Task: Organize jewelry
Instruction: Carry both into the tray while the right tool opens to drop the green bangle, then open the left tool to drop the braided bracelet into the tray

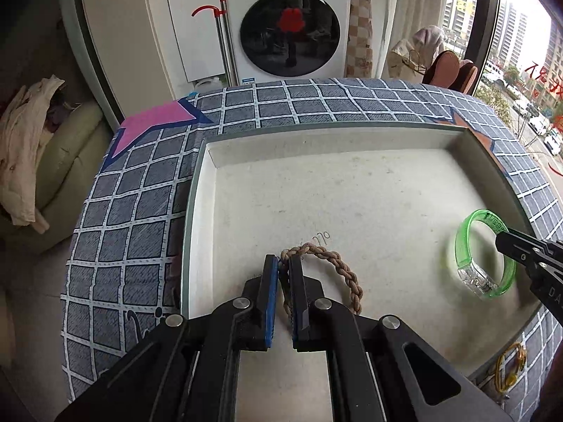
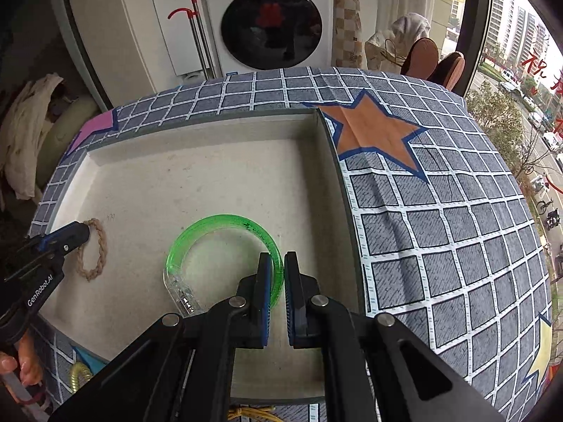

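A shallow white tray [image 1: 352, 137] [image 2: 197, 130] lies on a checked blue cloth. My left gripper [image 1: 284, 263] [image 2: 84, 227] is shut on a braided brown rope bracelet [image 1: 346, 270] [image 2: 100, 246], which hangs low over the tray's left side. My right gripper [image 2: 278, 258] [image 1: 501, 237] is shut on the rim of a clear green plastic bangle [image 2: 218, 223] [image 1: 464, 239], held low over the tray's right side. The bangle has a clear clasp block [image 2: 181, 292]. Whether either piece touches the tray floor is unclear.
A yellow cord piece [image 1: 510, 365] [image 2: 246, 413] lies on the cloth by the tray's near edge. A washing machine [image 1: 288, 24] stands beyond the table, with a red-handled pole [image 1: 220, 10] beside it. A person's fingers [image 2: 21, 369] show at lower left. Windows are on the right.
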The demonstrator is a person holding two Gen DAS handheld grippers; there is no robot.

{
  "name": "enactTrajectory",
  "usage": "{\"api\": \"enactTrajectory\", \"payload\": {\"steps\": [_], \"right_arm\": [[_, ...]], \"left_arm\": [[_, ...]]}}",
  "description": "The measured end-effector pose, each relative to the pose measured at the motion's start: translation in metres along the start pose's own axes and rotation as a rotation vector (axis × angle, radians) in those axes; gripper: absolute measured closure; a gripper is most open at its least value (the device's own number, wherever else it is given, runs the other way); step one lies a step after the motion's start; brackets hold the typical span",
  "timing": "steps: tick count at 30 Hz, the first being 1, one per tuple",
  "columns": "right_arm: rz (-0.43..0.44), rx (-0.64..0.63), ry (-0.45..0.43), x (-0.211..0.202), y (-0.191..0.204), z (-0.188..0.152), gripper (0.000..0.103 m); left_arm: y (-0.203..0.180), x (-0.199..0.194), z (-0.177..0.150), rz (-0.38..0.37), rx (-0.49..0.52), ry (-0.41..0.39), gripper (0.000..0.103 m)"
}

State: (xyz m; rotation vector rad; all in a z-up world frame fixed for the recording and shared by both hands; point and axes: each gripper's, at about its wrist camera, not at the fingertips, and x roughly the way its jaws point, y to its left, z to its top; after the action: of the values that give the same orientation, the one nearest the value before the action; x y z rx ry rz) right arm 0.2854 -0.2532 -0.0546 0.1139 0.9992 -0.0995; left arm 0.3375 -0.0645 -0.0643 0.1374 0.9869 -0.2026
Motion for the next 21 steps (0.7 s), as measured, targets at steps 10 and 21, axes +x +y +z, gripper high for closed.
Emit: {"api": "enactTrajectory", "payload": {"steps": [10, 21], "right_arm": [[0.039, -0.012, -0.008, -0.003, 0.008, -0.008, 0.056], [0.128, 0.044, -0.085, -0.047, 0.003, -0.016, 0.049]], "left_arm": [[-0.009, 0.0, -0.001, 0.089, 0.056, -0.013, 0.077], [-0.014, -0.003, -0.003, 0.109, 0.058, -0.025, 0.077]]}}
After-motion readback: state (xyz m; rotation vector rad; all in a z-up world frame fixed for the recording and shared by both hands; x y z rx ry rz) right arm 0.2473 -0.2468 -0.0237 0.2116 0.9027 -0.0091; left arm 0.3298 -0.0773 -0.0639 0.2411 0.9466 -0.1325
